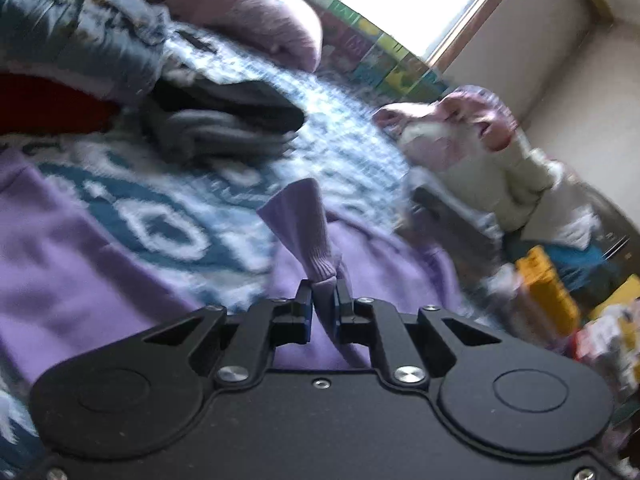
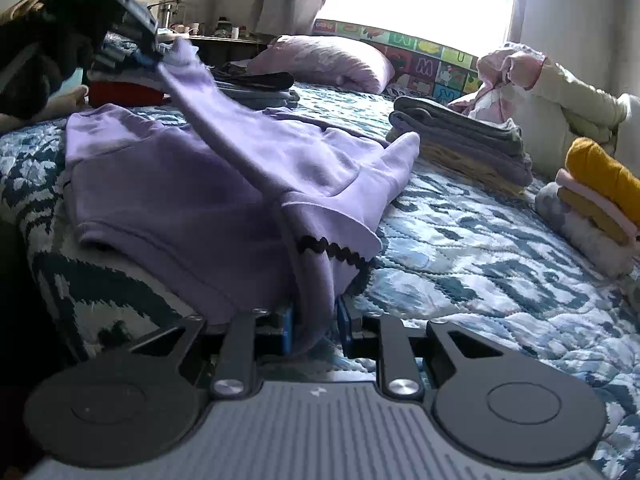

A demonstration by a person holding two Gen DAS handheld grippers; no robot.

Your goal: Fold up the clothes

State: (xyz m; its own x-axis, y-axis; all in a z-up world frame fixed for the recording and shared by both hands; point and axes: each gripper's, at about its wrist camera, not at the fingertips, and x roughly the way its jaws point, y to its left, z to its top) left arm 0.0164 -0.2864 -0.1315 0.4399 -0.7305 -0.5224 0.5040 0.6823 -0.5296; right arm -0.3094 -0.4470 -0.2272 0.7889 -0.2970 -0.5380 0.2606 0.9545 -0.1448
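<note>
Both hand-held grippers pinch lavender sweatshirt edges.

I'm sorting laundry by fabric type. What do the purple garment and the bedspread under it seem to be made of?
The purple garment looks like soft matte knit, probably cotton fleece: its cuff shows fine ribbing, and it drapes in thick folds. The bedspread looks like quilted woven cloth, stitch lines puffing its blue-white print. Exact fibres are unclear.

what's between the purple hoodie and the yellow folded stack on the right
In the right wrist view, a folded grey stack and bare blue quilt lie between the purple hoodie and yellow stack.
</note>
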